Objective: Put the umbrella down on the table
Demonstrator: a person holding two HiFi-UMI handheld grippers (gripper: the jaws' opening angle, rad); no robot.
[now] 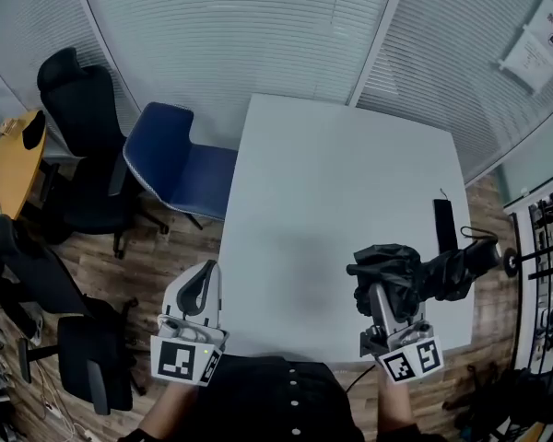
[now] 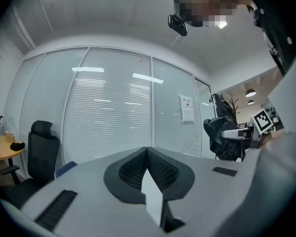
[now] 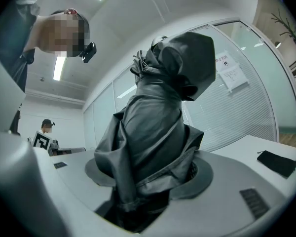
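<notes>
The right gripper (image 1: 379, 293) is by the near right corner of the white table (image 1: 332, 173). Its jaws pinch a folded black umbrella (image 1: 422, 270). The soft black cloth is bunched up between the two jaws and fills the gap. From the gripper, the umbrella points off to the right, across the right edge of the table. Its thin end with a loop hangs out past that edge. I cannot tell if the umbrella touches the table top or is just over it.

A small flat black cover (image 1: 443, 225) lies on the table close to the right edge, just behind the umbrella.

The left gripper (image 1: 201, 284) is at the near left corner of the table, well apart from the umbrella. Its jaws are pressed together at the tips, and nothing is between them.

A blue chair (image 1: 170, 159) stands by the left edge of the table. A black chair (image 1: 78, 109) stands farther left.
</notes>
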